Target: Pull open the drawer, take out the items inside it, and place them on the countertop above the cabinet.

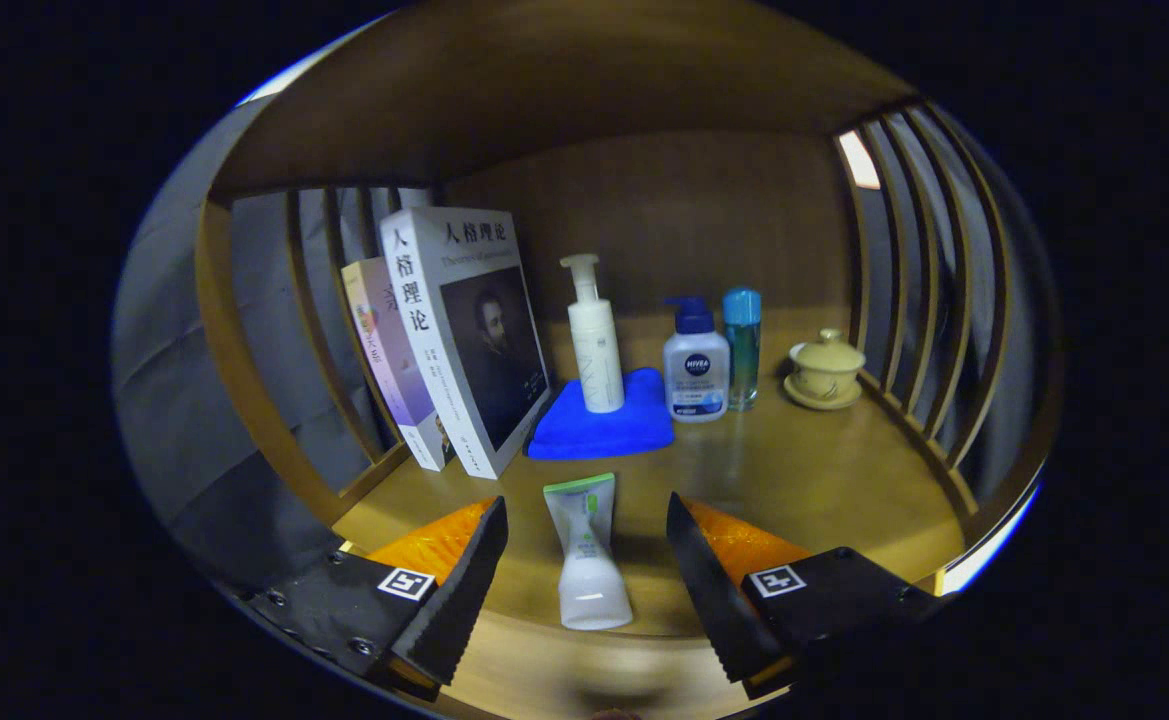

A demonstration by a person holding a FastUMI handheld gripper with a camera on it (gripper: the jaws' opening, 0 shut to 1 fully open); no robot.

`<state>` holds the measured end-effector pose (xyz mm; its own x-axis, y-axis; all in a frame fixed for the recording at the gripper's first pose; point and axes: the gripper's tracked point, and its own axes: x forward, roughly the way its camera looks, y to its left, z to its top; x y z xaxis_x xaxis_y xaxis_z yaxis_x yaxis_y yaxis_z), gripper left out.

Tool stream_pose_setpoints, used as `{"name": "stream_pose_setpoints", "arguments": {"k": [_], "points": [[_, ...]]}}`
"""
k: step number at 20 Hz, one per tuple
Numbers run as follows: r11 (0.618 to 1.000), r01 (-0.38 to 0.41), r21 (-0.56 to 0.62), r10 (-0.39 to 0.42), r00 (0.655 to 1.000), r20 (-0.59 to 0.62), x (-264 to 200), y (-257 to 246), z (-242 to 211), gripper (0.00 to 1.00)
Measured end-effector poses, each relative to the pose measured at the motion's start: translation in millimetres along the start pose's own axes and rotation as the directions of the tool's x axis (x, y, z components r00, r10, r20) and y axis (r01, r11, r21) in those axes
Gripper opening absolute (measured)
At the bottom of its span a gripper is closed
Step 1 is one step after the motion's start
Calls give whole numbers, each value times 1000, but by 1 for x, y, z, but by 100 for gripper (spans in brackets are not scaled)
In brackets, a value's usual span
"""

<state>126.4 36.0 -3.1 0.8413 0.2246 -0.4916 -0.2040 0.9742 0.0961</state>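
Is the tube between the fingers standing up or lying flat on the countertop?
Lying flat. The tube rests lengthwise on the countertop, cap toward the camera, between the open gripper's fingers, neither touching it.

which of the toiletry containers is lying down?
The tube, flat on the shelf between the open fingers, cap toward the camera. The white pump bottle, blue-capped pump bottle and slim blue bottle all stand upright farther back.
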Motion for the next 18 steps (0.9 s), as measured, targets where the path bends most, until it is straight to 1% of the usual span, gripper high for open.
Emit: {"name": "stream_pose_setpoints", "arguments": {"k": [5, 9, 13, 18], "points": [[998, 20, -61, -13, 993, 113, -49, 11, -6, 98], [996, 37, -81, -22, 984, 176, -86, 22, -24, 98], [993, 78, -90, -53, 967, 247, -114, 26, -40, 98], [989, 105, -102, -70, 951, 303, -147, 37, -72, 98]]}}
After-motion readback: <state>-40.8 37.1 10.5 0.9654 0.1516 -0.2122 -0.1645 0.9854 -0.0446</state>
